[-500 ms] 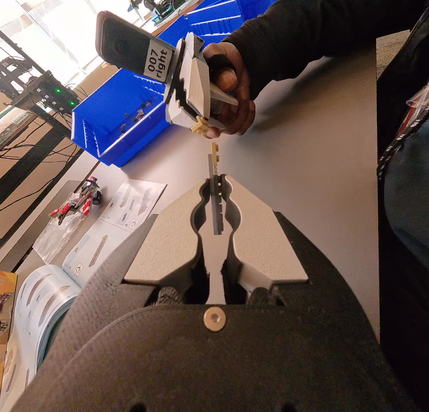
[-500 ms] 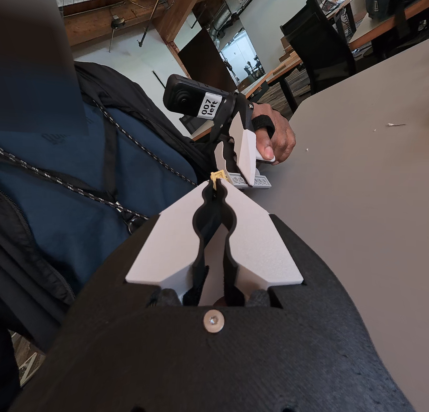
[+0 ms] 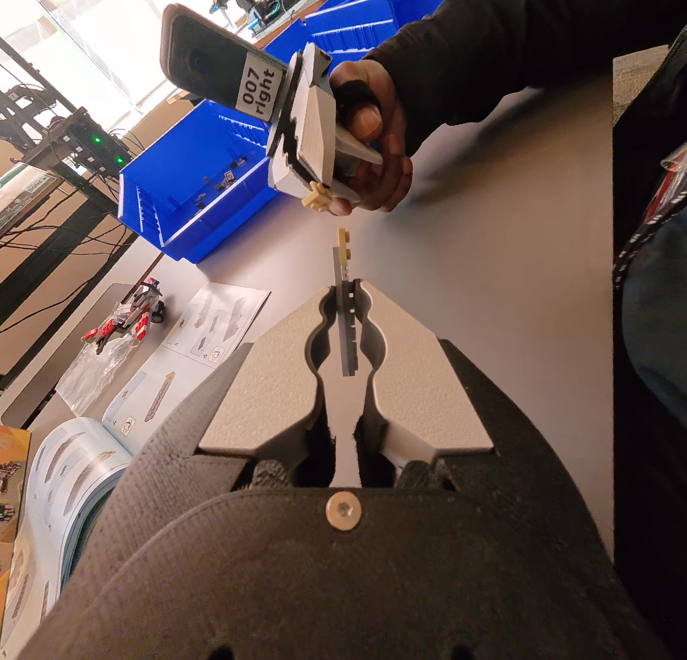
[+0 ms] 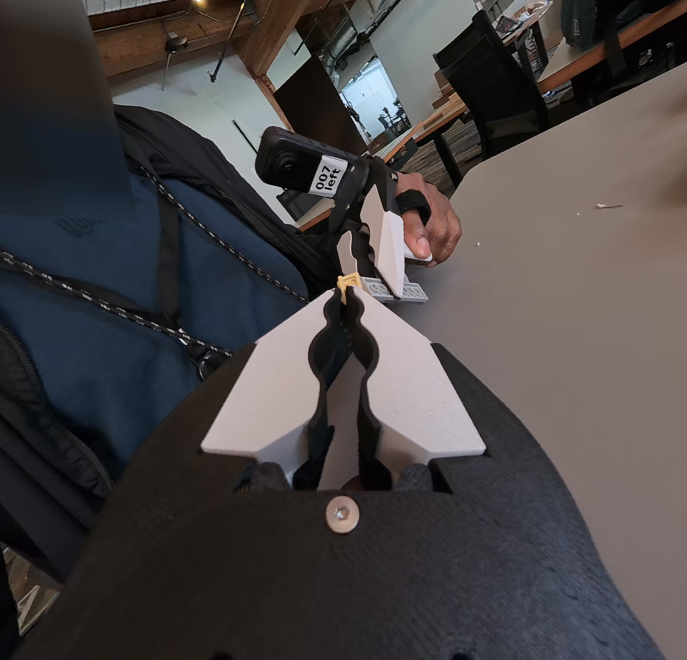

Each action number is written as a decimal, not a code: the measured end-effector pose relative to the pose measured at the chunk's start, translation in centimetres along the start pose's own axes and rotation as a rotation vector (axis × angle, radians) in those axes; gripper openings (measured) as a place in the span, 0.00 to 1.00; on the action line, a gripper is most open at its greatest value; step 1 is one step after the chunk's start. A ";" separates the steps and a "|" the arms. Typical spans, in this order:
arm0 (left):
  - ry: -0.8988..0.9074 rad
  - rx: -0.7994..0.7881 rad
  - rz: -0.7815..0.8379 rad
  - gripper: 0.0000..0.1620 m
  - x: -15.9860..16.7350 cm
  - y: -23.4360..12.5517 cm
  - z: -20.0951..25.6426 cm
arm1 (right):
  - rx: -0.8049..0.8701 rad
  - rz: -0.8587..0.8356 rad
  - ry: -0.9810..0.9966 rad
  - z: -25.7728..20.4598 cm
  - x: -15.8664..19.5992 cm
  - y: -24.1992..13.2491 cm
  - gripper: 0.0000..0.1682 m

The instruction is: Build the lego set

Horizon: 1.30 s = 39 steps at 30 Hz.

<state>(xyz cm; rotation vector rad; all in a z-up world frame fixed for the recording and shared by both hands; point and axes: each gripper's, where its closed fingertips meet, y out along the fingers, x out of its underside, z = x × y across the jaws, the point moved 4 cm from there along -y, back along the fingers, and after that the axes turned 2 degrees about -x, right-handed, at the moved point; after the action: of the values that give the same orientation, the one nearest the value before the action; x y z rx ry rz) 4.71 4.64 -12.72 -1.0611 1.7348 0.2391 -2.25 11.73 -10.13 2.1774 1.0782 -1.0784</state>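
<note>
- Left wrist view: my left gripper (image 3: pixel 345 289) is clamped on a long grey plate (image 3: pixel 345 329), held edge-on, its far end sticking out past the fingertips.
- A small tan plate (image 3: pixel 343 243) sits on that far end, studs facing right, clear of the fingers.
- Beyond it my right gripper (image 3: pixel 316 192) hangs in the air, clenched on a tan piece (image 3: pixel 316 200); there is a clear gap of air between that piece and the tan plate.
- The grey table (image 3: pixel 483 270) to the right of both grippers is bare up to its edge by my body.
- To the left lie open instruction sheets (image 3: pixel 208 326), a small red-and-white built model (image 3: pixel 128 316) on a clear bag, and farther back a blue bin (image 3: pixel 193 196) with a few loose parts inside.
- Right wrist view: my right gripper (image 4: pixel 345 295) pinches the tan piece (image 4: pixel 347 287) at the very tips.
- Just beyond, my left gripper (image 4: pixel 371 281) holds the grey plate (image 4: pixel 397 292) flat-side toward me, low above the table (image 4: pixel 557 307) near its edge at my jacket.
- The tan piece looks just beside the plate's near end; I cannot tell whether they touch.
- The table to the right is open, with only tiny scraps.
</note>
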 end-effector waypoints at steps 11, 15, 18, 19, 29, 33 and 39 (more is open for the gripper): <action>-0.039 -0.073 -0.058 0.05 1.7 0.3 -1.5 | 0.264 -0.109 -0.027 2.2 1.0 -2.0 0.02; -0.055 -0.103 -0.078 0.05 2.4 0.9 -2.2 | 0.366 -0.193 -0.024 3.3 2.1 -2.8 0.02; -0.051 -0.126 -0.089 0.05 2.7 1.6 -2.9 | 0.405 -0.205 -0.020 3.9 2.4 -3.3 0.02; -0.047 -0.133 -0.094 0.05 2.8 1.9 -3.1 | 0.409 -0.204 -0.023 4.0 2.5 -3.4 0.02; 0.003 -0.105 -0.175 0.05 3.7 4.0 -2.7 | 0.480 -0.172 -0.263 4.1 1.4 -3.4 0.02; 0.011 -0.098 -0.174 0.05 3.5 4.0 -2.4 | 0.503 -0.131 -0.385 3.8 0.6 -3.2 0.02; 0.026 -0.120 -0.179 0.05 3.2 3.7 -2.3 | 0.546 -0.168 -0.421 3.7 0.6 -2.8 0.02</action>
<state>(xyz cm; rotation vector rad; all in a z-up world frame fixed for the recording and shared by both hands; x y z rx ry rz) 0.18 3.70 -15.55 -1.3046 1.6525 0.2189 -5.93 11.02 -12.94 2.1062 0.8473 -1.9916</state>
